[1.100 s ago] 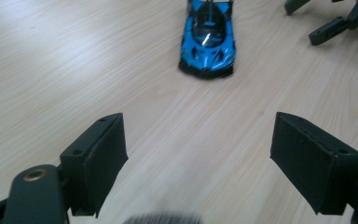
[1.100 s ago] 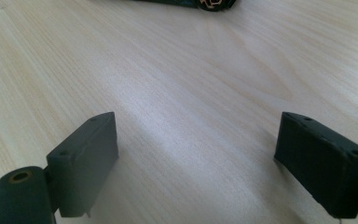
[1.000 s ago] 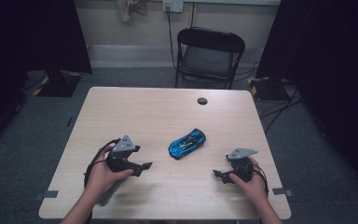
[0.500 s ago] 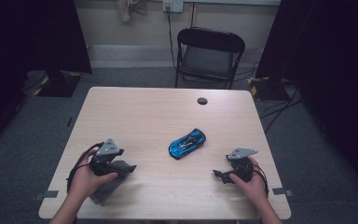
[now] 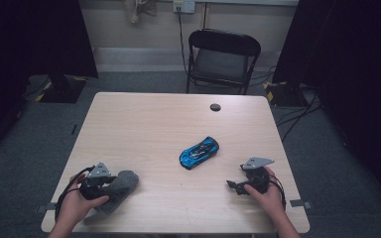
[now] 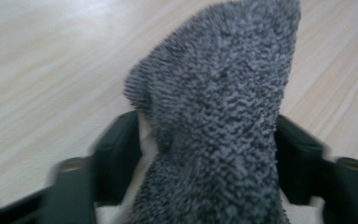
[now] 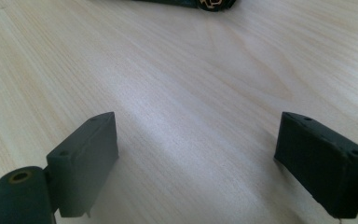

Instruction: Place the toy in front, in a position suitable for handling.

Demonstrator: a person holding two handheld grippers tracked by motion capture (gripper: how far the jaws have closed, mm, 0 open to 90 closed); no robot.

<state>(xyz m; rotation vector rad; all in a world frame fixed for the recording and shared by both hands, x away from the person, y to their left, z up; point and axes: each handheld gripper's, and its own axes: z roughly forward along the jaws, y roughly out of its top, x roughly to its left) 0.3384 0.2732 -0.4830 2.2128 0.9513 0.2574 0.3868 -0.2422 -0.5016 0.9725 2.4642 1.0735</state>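
A grey fuzzy sock [image 5: 123, 184] lies near the table's front left corner. My left gripper [image 5: 110, 185] is on it and its jaws have just been closing. In the left gripper view the sock [image 6: 219, 93] stands up between the two black jaws, which press its sides at my left gripper [image 6: 207, 135]. A blue toy car [image 5: 199, 151] sits on the table's middle right, apart from both grippers. My right gripper [image 5: 234, 187] rests near the front right, pointing left, open with bare wood between its jaws [image 7: 196, 149]. The car's [image 7: 212, 3] underside peeks in at the top edge.
The wooden table [image 5: 154, 124] carries a small black round object [image 5: 215, 107] near its far edge. A black folding chair [image 5: 223, 54] stands behind the table. A person's hands hold both grippers at the near edge.
My left gripper has moved left and toward the near edge, and its jaws have come in onto the grey sock, which now lies out beside it. The right gripper has stayed put.
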